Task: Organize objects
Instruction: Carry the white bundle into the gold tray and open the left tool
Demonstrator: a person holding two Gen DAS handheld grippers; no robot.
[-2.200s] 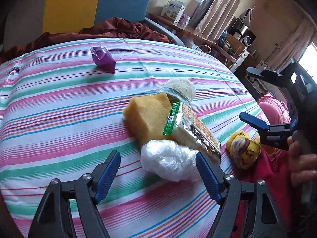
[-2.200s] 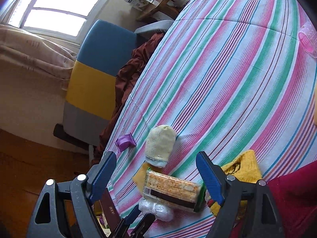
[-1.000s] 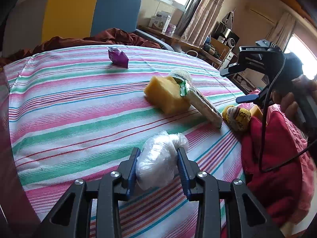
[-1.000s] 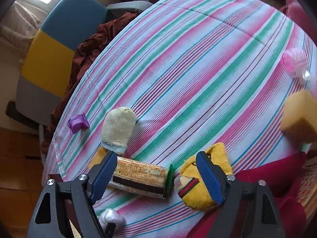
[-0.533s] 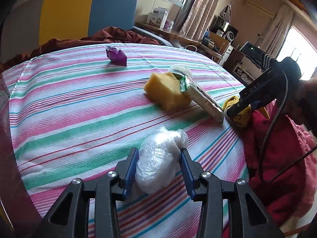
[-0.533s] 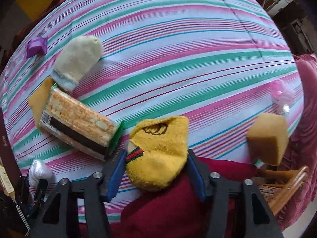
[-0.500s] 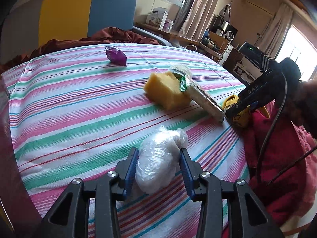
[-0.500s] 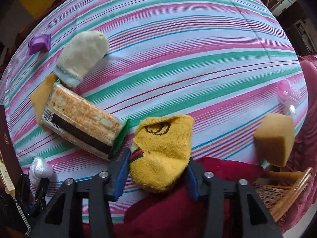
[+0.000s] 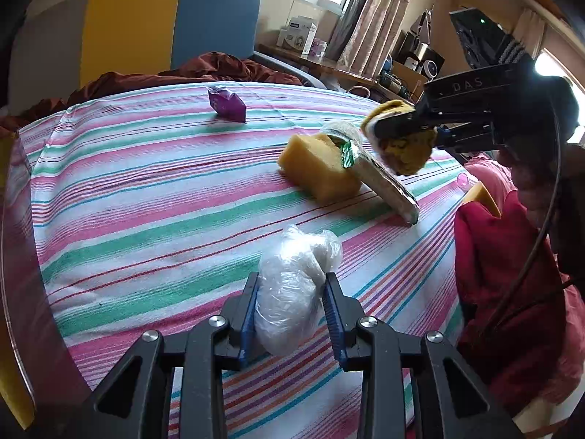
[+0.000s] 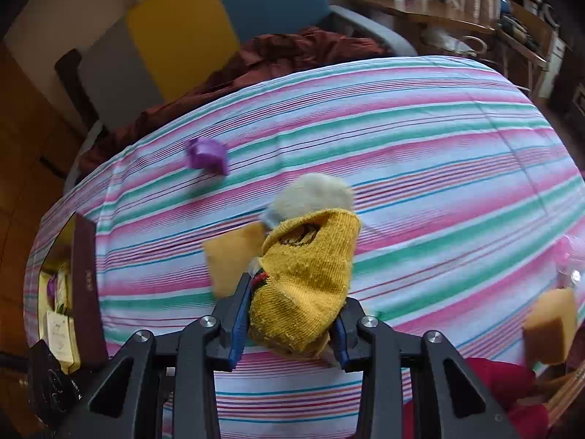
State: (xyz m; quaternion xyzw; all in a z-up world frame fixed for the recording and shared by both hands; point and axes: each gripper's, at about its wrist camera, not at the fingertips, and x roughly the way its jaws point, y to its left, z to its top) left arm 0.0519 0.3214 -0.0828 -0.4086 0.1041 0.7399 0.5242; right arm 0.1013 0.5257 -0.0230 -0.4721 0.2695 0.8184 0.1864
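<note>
On the striped tablecloth (image 9: 146, 190) my left gripper (image 9: 290, 289) has its jaws closing tight on a white plastic bag bundle (image 9: 299, 252) that rests on the cloth. My right gripper (image 10: 292, 292) has its jaws closing on a yellow sock (image 10: 310, 256), held in the air. In the left wrist view that right gripper (image 9: 402, 135) carries the yellow sock (image 9: 404, 150) above the cracker packet (image 9: 384, 183). The packet leans on a yellow sponge (image 9: 318, 172). A pale sock (image 10: 314, 194) lies just behind them. A purple wrapper (image 9: 226, 104) sits farther back.
A second sponge (image 10: 550, 325) and a pink plastic thing (image 10: 570, 252) lie near the table's right edge, beside a red cloth (image 9: 512, 292). A yellow and blue chair (image 9: 164, 25) stands behind the table. A dark box (image 10: 86, 292) stands at the left edge.
My right gripper closed on the yellow sock, lifted it off the table and swung it over the packet and sponge. My left gripper stayed in place, gripping the plastic bag.
</note>
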